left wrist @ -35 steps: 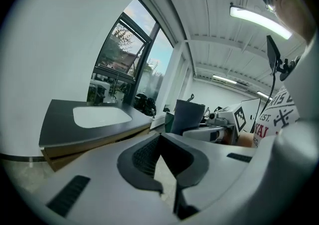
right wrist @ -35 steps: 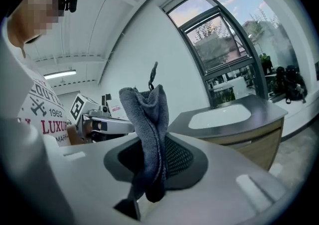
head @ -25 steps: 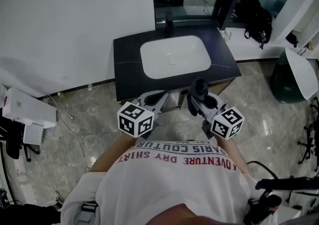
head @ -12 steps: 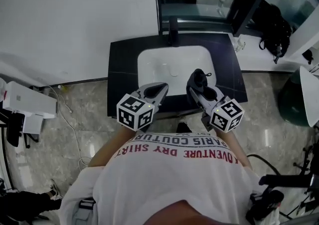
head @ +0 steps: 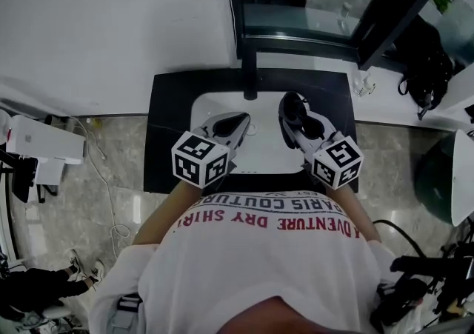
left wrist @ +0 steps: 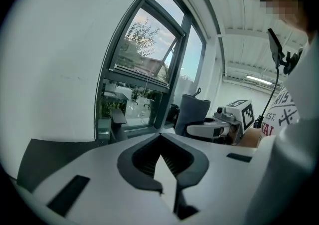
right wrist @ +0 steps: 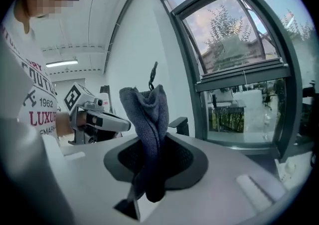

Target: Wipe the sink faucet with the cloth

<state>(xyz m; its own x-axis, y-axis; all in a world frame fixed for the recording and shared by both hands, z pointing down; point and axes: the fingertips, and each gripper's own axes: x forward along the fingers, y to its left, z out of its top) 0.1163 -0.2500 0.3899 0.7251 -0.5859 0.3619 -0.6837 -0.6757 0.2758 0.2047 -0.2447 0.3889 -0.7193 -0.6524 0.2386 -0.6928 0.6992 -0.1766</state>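
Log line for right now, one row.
left gripper: shut, empty | right gripper: shut on cloth | both above sink | faucet: not yet touched

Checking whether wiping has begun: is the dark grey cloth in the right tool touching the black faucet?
Apart. The head view shows bare white sink basin between the dark grey cloth and the black faucet.

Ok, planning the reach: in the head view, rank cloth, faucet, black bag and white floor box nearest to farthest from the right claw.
1. Cloth, pinched in the right claw.
2. Faucet, just ahead, to its left.
3. Black bag, far right.
4. White box, floor, far left.
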